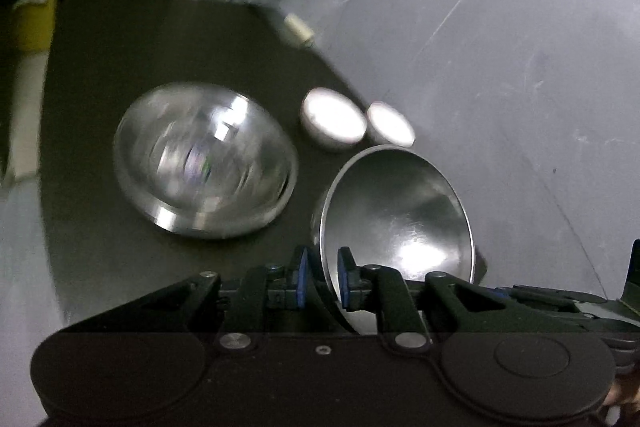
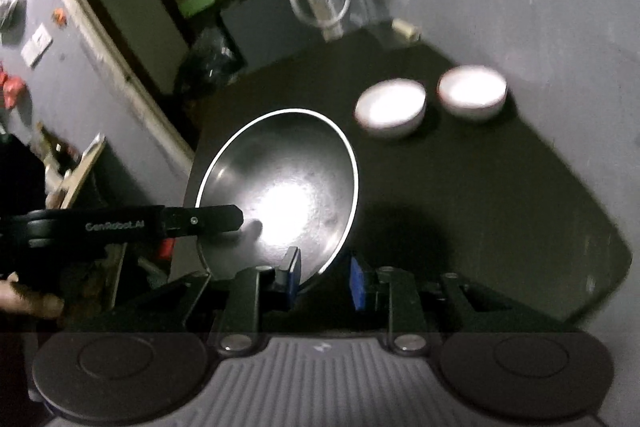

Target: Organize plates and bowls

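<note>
My left gripper [image 1: 320, 277] pinches the rim of a steel bowl [image 1: 400, 215], tilted above the dark table [image 1: 120, 67]. My right gripper [image 2: 325, 281] pinches the same bowl's opposite rim (two white bowls [image 2: 390, 107] sit beyond).

Dim, motion-blurred, glare on metal

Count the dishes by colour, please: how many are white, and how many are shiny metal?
White bowls: 2
Shiny metal: 2, one held bowl and one blurred domed dish
Total: 4
</note>
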Demonstrator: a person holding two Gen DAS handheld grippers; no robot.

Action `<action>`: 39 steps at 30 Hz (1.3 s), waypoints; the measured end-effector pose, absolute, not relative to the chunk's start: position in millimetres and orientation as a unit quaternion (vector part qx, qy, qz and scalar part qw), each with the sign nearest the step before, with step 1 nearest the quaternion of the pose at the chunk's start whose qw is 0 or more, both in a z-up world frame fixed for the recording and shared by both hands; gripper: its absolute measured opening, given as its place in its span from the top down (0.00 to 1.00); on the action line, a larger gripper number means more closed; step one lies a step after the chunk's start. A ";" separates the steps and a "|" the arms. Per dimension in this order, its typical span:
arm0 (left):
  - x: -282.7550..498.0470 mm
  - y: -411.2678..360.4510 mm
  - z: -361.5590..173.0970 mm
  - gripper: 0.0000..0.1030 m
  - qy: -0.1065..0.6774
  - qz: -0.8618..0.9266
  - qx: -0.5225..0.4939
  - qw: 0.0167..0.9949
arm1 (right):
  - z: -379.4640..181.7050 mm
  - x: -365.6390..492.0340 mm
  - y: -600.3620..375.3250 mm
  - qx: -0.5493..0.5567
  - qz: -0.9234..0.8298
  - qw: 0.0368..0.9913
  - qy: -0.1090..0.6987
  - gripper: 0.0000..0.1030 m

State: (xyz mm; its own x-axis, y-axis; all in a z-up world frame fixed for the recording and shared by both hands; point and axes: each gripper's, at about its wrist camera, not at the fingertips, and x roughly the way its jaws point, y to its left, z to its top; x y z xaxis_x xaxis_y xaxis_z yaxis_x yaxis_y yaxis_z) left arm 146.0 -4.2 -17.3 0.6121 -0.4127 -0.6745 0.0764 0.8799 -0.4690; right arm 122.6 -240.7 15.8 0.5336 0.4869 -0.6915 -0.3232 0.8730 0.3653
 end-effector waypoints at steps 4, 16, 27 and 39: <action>125.7 5.7 -28.3 0.85 0.446 -0.120 -0.211 0.862 | 6.5 105.7 -227.9 0.080 0.248 0.849 0.459 0.72; 112.8 29.1 -46.8 0.86 0.516 -0.072 -0.222 0.824 | -2.4 110.7 -189.6 0.021 0.290 0.807 0.514 0.72; 120.0 29.8 -51.8 0.84 0.538 -0.059 -0.226 0.810 | -12.6 131.9 -181.4 0.008 0.305 0.789 0.534 0.72; 111.7 36.4 -29.7 0.41 0.525 0.002 -0.179 0.832 | -4.1 135.9 -183.4 -0.028 0.303 0.797 0.521 0.56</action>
